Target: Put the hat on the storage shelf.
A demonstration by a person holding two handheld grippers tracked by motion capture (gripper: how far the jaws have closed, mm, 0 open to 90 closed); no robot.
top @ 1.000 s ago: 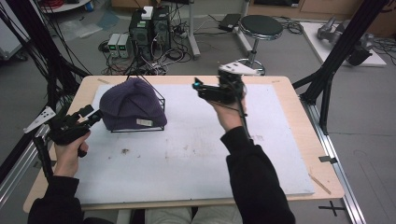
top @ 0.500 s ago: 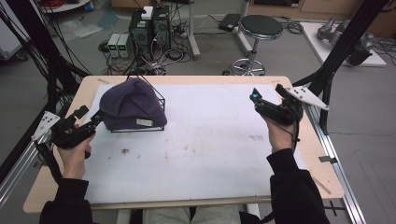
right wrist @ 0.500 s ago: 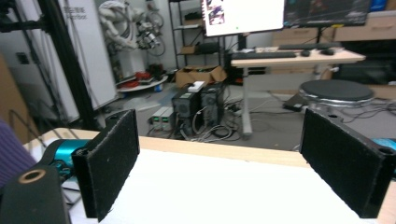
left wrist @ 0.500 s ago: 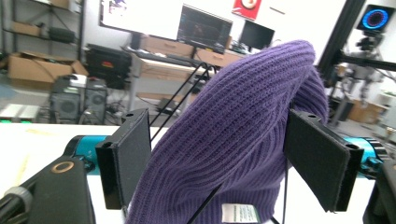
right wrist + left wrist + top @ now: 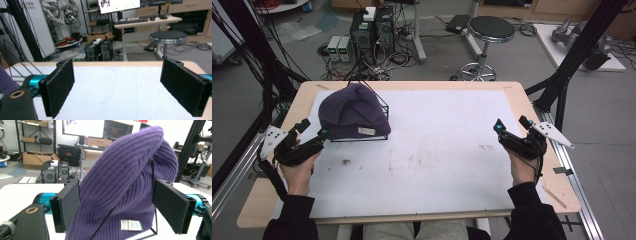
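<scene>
Purple knit hat (image 5: 354,111) sits draped over a black wire stand (image 5: 382,107) at the far left of the table (image 5: 437,165), white label at its lower edge facing the person.

Left gripper (image 5: 314,137) is just beside the hat's near-left side. In the left gripper view its fingers (image 5: 67,203) stand wide with the hat between them; the pads do not press on the knit, and they have just been opening. Right gripper (image 5: 507,135) is well apart at the right edge, fingers (image 5: 58,86) spread with nothing between them.

Judgement: the hat looks soft, light and stretchy, not fragile, and will sag and fold once lifted. The ribbed knit should give good friction. Best hold is likely a pinch of the thicker lower edge near the label, lifting upward so the fabric does not snag on the light stand and drag it along.
</scene>
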